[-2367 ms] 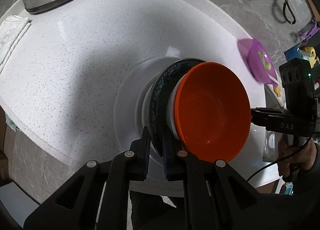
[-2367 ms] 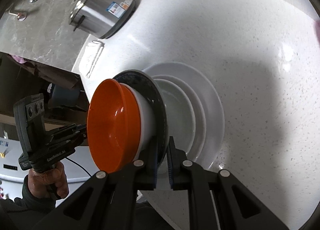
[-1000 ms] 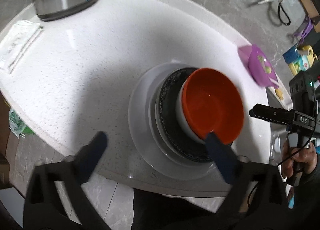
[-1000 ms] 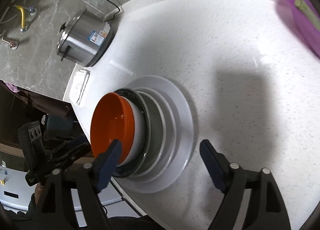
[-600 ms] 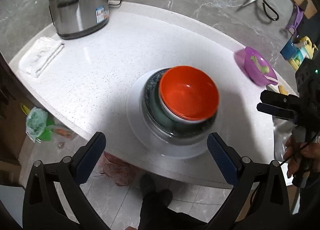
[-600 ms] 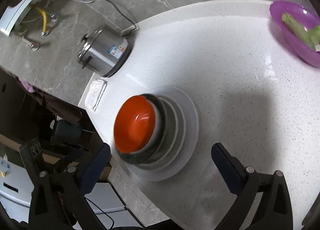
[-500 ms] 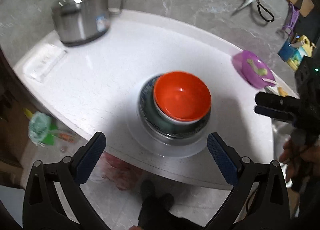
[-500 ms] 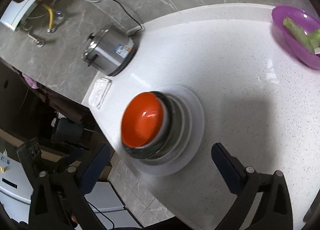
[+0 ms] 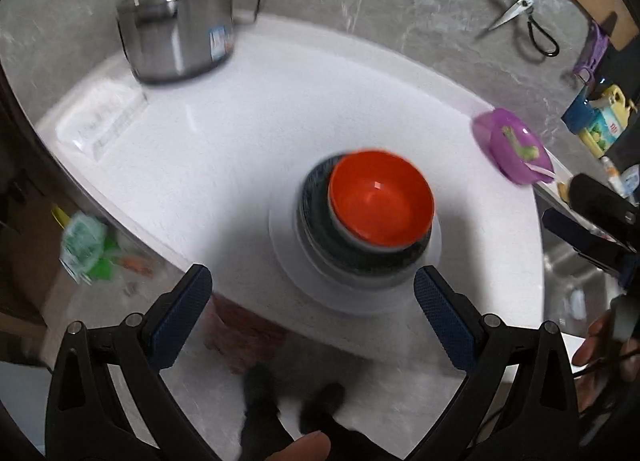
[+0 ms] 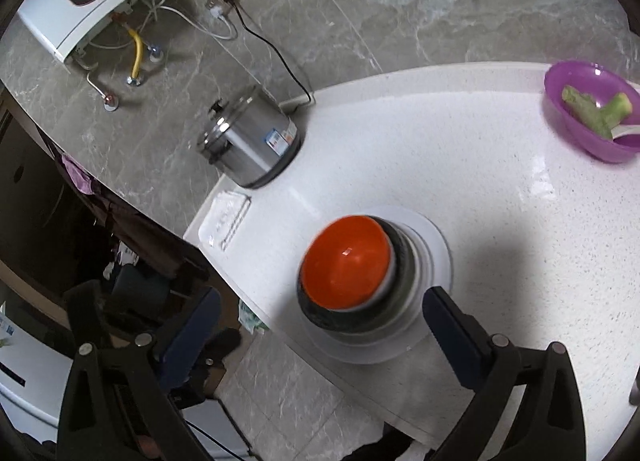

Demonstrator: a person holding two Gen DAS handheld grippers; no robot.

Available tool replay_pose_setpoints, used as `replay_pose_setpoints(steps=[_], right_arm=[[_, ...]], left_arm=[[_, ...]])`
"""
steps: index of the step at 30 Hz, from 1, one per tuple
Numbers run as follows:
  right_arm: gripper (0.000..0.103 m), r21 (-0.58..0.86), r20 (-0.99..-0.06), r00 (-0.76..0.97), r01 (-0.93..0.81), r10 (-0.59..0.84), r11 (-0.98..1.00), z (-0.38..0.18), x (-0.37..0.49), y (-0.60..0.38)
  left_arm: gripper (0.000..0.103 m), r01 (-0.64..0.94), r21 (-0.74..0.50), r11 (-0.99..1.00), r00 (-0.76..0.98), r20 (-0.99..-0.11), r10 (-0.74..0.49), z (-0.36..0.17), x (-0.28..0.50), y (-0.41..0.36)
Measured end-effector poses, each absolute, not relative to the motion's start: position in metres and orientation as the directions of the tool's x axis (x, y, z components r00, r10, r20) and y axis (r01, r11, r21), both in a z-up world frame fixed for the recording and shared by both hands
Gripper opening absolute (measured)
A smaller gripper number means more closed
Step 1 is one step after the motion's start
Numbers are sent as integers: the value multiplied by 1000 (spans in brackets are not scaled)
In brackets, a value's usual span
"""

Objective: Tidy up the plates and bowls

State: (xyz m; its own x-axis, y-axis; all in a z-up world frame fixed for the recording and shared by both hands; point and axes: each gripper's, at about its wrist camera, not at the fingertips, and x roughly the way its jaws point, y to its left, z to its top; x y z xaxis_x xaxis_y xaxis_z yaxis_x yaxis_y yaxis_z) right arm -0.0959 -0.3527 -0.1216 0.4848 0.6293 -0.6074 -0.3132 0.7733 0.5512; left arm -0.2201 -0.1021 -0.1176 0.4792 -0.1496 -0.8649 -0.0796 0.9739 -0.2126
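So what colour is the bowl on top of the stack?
Orange bowl, with a white bowl directly beneath; clearest in the right wrist view.

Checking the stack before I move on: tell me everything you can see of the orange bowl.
The orange bowl is round, glossy and plastic-looking, upright and empty. It nests in a white bowl on a dark patterned plate, topping a pile of white plates near the counter's front edge. Neither hand-held gripper touches it.

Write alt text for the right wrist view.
A stack of dishes topped by an orange bowl sits on a wide white plate near the edge of a white table. The open right gripper hovers above it, holding nothing. A steel cooker and a purple bowl stand farther back.
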Motion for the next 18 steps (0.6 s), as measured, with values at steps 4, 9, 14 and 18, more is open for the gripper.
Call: replay_pose_setpoints(steps=[4,9,14,18], right_arm=[[103,560,-578,524,-303,626,771,-110,-107,-341],[103,559,-546,573,-294,611,775,-99,-120,-334],[103,560,-488,634,-300,600,772,-83,-137,-334],[103,561,-440,679,-304,588,770,-75,-163,-340]], left_arm=[[101,-84,-206,975,438,-886,-149,-124,-210,-87],[100,-22,-181,983,466,-872,-150,-114,-205,-83],[97,36,-211,977,484,-852,-202,-103,-217,-81],[97,141,-302,943,427,-841,-333,-107,-250,-89]])
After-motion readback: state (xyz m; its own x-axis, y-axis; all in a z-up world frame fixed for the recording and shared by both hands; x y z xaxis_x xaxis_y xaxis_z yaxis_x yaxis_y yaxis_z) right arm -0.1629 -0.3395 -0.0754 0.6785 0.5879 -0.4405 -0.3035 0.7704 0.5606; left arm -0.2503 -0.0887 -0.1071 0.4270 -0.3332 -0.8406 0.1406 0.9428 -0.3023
